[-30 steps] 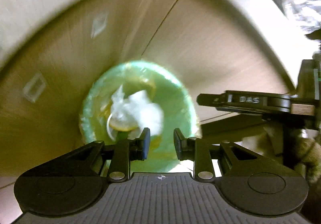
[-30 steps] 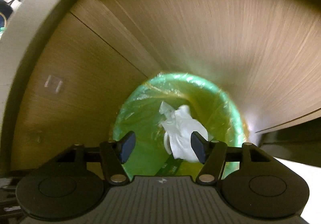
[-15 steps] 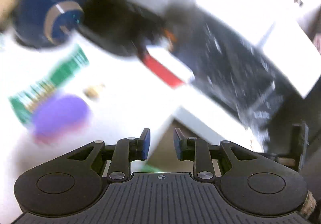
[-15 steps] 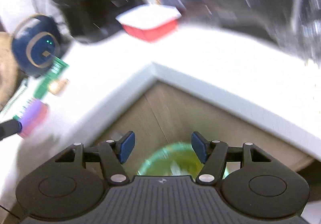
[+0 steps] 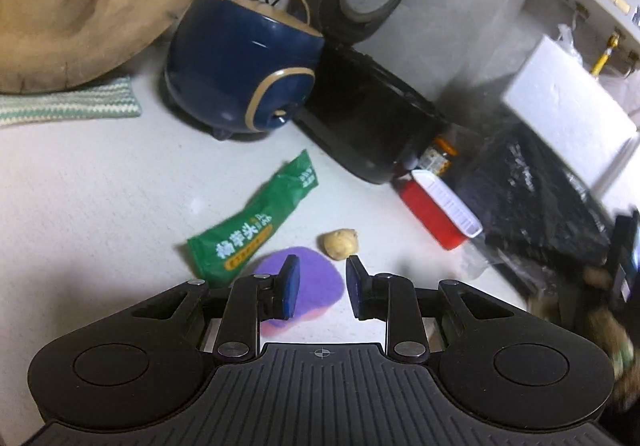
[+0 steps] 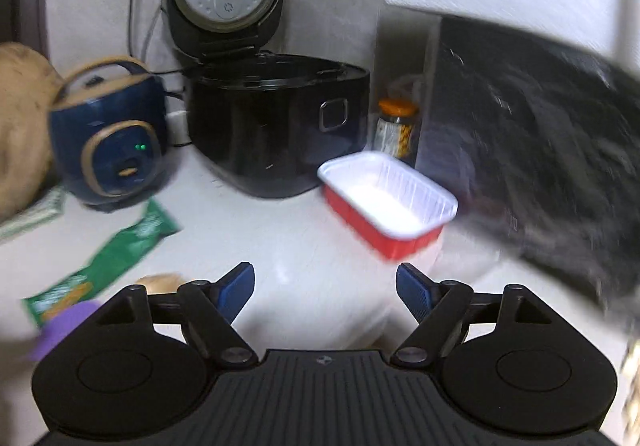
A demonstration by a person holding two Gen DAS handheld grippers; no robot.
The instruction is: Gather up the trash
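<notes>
Hovering over white counter (image 5: 100, 186): both grippers, nothing between pads. Left gripper (image 5: 319, 288) narrowly parted, empty. Right gripper (image 6: 325, 292) spread wide, jaws just been opening, empty. Landmark: black cooker (image 6: 276, 122), lid up. Green wrapper (image 5: 256, 222) lies in front of cooker, toward blue cooker (image 5: 244, 62). Purple piece (image 5: 308, 282) beyond wrapper's near end, just beside small tan lump (image 5: 340, 243). Red tray (image 6: 386, 202), white inside, in front of cooker's right corner. Orange-capped jar (image 6: 395, 126) right of cooker.
</notes>
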